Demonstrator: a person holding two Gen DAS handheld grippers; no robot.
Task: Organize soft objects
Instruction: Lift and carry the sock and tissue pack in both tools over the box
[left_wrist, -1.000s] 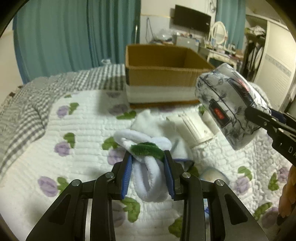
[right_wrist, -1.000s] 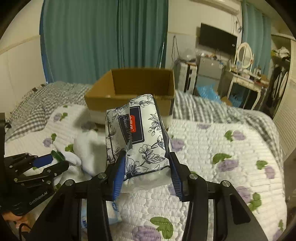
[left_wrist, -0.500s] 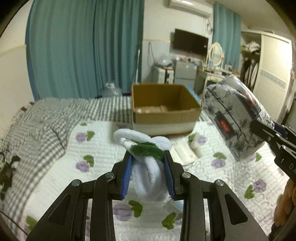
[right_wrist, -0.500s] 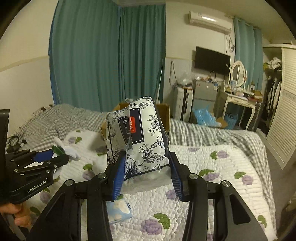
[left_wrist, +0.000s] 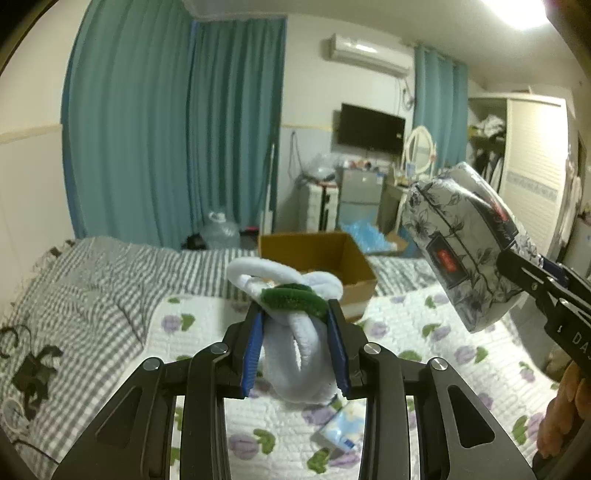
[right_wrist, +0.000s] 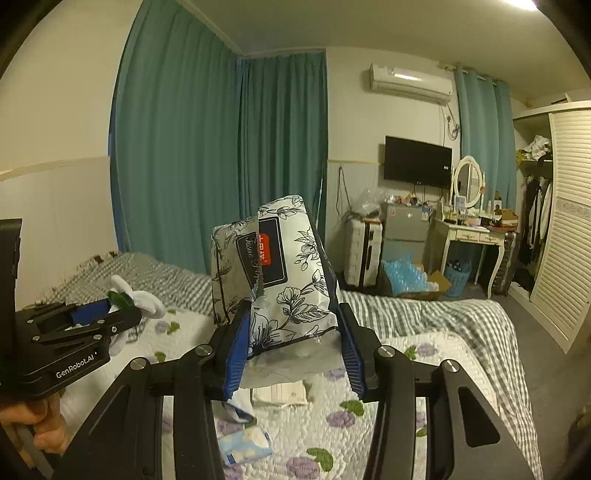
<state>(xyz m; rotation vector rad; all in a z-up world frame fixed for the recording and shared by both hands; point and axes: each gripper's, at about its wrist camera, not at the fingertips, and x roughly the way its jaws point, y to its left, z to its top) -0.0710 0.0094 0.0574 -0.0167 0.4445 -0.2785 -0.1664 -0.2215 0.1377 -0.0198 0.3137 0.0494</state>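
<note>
My left gripper (left_wrist: 295, 350) is shut on a white plush toy with a green band (left_wrist: 291, 328) and holds it high above the bed. My right gripper (right_wrist: 291, 350) is shut on a floral tissue pack (right_wrist: 273, 273), also held high. The tissue pack shows at the right of the left wrist view (left_wrist: 465, 247), and the left gripper with the plush toy shows at the left of the right wrist view (right_wrist: 129, 299). An open cardboard box (left_wrist: 314, 254) stands on the bed beyond the plush toy, well below both grippers.
The bed has a white quilt with purple flowers (left_wrist: 424, 332) and a grey checked blanket (left_wrist: 92, 295). A small blue tissue packet (left_wrist: 343, 432) and a flat white packet (right_wrist: 280, 393) lie on the quilt. A dressing table (right_wrist: 472, 232) and a wardrobe (right_wrist: 565, 229) stand at the right.
Both grippers have risen well above the bed with their loads still held. The cardboard box now looks smaller and lower in the left wrist view and is hidden in the right wrist view.
</note>
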